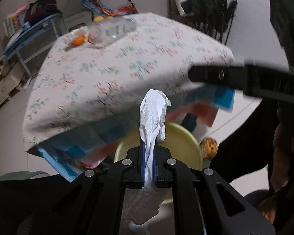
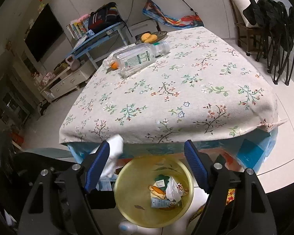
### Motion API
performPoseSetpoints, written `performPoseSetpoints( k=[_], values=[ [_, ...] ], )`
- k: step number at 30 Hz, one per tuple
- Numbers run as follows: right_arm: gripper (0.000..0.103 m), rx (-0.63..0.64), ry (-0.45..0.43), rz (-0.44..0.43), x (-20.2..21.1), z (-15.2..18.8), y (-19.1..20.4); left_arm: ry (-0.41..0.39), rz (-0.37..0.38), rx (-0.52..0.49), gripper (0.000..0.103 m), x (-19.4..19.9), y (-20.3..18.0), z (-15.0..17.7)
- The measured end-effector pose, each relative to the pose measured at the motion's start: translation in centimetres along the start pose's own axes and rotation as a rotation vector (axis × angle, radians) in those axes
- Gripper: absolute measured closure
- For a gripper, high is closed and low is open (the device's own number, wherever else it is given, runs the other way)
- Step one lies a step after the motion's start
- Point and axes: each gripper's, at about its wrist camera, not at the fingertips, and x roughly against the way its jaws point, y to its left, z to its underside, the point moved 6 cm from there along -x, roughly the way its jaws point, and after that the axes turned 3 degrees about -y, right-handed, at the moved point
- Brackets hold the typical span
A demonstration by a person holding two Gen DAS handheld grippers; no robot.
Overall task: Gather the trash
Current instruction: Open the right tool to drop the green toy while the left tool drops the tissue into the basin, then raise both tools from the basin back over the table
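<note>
Left gripper (image 1: 149, 168) clamps crumpled white tissue (image 1: 153, 117) at frame centre, above yellow bin (image 1: 184, 137). Right gripper (image 2: 147, 166) jaws wide apart, nothing between, bin (image 2: 127, 178) below at bottom centre.

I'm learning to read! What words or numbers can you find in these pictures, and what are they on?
None can be read.
Clear plastic bottle lying on the flowered tablecloth: green and white label, print too small.
Packets in the yellow round bin: white label on the green packet, too small to read.
Books on the blue shelf: spines too blurred.
</note>
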Motion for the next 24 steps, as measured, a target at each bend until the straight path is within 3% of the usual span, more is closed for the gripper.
performPoseSetpoints(
  k=[3, 6, 8, 10, 18, 24],
  values=[
    [0.027, 0.005, 0.0, 0.002, -0.2, -0.1, 0.1, 0.051, 0.001, -0.028, 0.096, -1.0, -0.5, 0.8],
    [0.027, 0.005, 0.001, 0.005, 0.0, 0.1, 0.1, 0.083, -0.006, -0.046, 0.088, -1.5, -0.6, 1.4],
    [0.027, 0.003, -0.001, 0.006, 0.0, 0.1, 0.1, 0.082, -0.018, -0.051, 0.072, -1.5, -0.6, 1.4],
    [0.026, 0.002, -0.004, 0.007, 0.0, 0.1, 0.0, 0.076, -0.026, -0.051, 0.066, -1.4, -0.6, 1.3],
    [0.024, -0.02, -0.025, 0.014, 0.4, -0.2, -0.6, -0.02, -0.028, -0.047, 0.052, 0.1, -0.8, 0.0],
    [0.022, -0.046, -0.049, 0.025, 0.7, -0.5, -1.2, -0.121, -0.086, -0.002, 0.039, 1.6, 0.4, -1.6]
  ],
)
